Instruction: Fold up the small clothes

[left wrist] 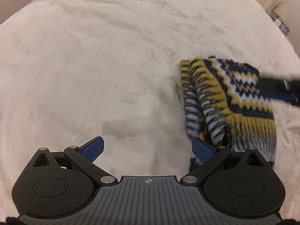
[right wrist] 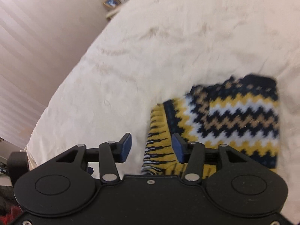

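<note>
Both pads spread wide, holding nothing — left hand-held gripper (left wrist: 148,148), right hand-held gripper (right wrist: 151,148). Knit garment (left wrist: 228,101) bunched at frame right on bed (left wrist: 93,56) — careless grab catches single layer, fold collapses.

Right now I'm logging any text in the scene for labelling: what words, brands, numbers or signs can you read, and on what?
No readable words or numbers anywhere.
Left tool: a small crosshair mark on its grey ribbed plate, no lettering.
Sweater: only a zigzag knit pattern, no label showing.
Shelf items beyond the blanket: too small and blurred to read.
Right tool: plain black, no marking.
</note>
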The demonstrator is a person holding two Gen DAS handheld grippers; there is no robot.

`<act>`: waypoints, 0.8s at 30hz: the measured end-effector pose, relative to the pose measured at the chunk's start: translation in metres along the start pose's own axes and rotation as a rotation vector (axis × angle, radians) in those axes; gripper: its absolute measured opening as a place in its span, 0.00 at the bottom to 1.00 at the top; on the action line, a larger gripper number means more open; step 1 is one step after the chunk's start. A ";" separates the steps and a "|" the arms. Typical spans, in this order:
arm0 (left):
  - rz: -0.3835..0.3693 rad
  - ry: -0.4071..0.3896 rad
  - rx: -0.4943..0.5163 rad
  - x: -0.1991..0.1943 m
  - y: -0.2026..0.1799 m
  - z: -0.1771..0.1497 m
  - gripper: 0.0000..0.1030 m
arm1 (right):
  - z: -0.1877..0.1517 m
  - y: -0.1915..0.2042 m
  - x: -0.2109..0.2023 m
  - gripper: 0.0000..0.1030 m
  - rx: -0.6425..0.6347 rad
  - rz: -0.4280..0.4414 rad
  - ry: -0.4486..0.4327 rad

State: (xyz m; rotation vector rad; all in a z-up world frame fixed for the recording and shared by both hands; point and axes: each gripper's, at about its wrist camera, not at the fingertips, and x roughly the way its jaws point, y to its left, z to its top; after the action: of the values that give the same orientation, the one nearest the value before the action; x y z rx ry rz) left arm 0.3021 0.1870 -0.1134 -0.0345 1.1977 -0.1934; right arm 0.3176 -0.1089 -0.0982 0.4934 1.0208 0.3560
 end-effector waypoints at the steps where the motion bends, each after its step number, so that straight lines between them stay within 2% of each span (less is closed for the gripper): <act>1: -0.014 -0.003 -0.001 0.000 0.000 0.005 0.98 | -0.004 -0.003 -0.006 0.61 -0.016 -0.022 -0.004; 5: -0.080 -0.008 -0.011 0.002 -0.005 0.022 0.98 | -0.026 0.001 -0.018 0.63 -0.146 -0.108 0.022; 9: -0.167 -0.001 -0.026 0.013 -0.018 0.044 0.98 | -0.064 0.018 -0.022 0.68 -0.361 -0.182 0.064; 12: -0.232 0.026 -0.033 0.024 -0.031 0.057 0.98 | -0.090 0.033 -0.021 0.68 -0.486 -0.187 0.081; 15: -0.255 0.067 -0.007 0.038 -0.045 0.064 0.97 | -0.111 0.051 -0.020 0.68 -0.583 -0.186 0.071; 16: -0.255 0.077 0.007 0.043 -0.050 0.066 0.93 | -0.117 0.057 -0.018 0.67 -0.620 -0.197 0.061; 18: -0.262 0.094 0.026 0.053 -0.058 0.069 0.77 | -0.128 0.071 -0.011 0.67 -0.714 -0.225 0.049; 20: -0.270 0.113 0.019 0.062 -0.061 0.070 0.76 | -0.135 0.081 -0.004 0.67 -0.790 -0.237 0.045; 23: -0.294 0.135 0.009 0.074 -0.063 0.072 0.61 | -0.142 0.091 0.010 0.65 -0.875 -0.276 0.060; 24: -0.296 0.134 0.013 0.075 -0.064 0.073 0.53 | -0.144 0.092 0.014 0.64 -0.892 -0.290 0.060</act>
State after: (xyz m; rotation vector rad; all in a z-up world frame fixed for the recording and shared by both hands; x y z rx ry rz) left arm 0.3877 0.1063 -0.1480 -0.1907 1.3223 -0.4692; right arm 0.1938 0.0075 -0.1197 -0.4654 0.8707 0.5203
